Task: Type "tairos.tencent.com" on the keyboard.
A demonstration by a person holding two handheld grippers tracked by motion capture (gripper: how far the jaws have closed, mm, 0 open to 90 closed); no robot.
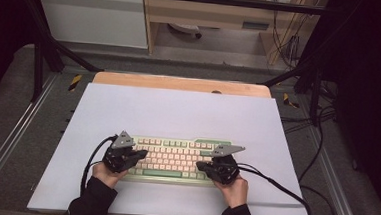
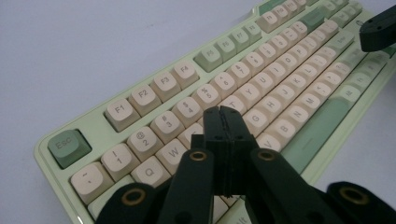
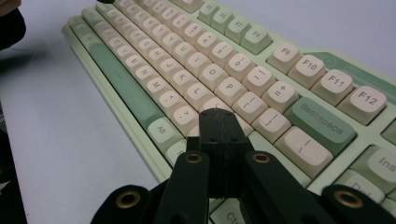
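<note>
A pale green keyboard point(image 1: 173, 158) with cream and green keys lies on the white board near the front edge. My left gripper point(image 1: 138, 156) hovers over its left end, jaws shut with nothing between them. In the left gripper view its tips point(image 2: 223, 112) hang above the keys point(image 2: 219, 88) near R and T. My right gripper point(image 1: 201, 165) is over the keyboard's right end, also shut and empty. In the right gripper view its tips point(image 3: 215, 113) stand above the keys to the right of L, near the Backspace key point(image 3: 322, 123). The right gripper's tip point(image 2: 379, 32) shows far off in the left gripper view.
The white board point(image 1: 178, 112) covers a wooden table point(image 1: 180, 83). Black cables point(image 1: 279, 185) trail from both grippers across the board. Dark frame bars point(image 1: 47, 43) stand at the back corners, with a cabinet point(image 1: 94, 16) and more cables point(image 1: 287, 43) behind the table.
</note>
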